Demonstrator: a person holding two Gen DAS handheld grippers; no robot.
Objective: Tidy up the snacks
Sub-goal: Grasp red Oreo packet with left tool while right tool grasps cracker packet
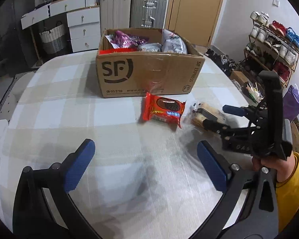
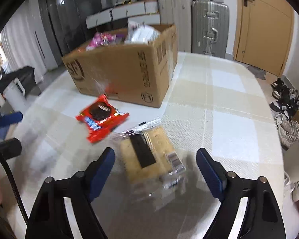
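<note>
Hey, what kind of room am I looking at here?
Most likely a room in someone's home, near the entrance: a shoe rack stands by a wooden door, suitcases line the wall, and a cardboard box of snacks sits on a table with a checked cloth.

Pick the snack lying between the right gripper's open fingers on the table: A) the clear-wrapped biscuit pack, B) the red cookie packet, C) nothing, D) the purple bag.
A: the clear-wrapped biscuit pack lies between the right gripper fingers, which stand apart from it, while the red cookie packet lies farther off toward the cardboard box.
</note>
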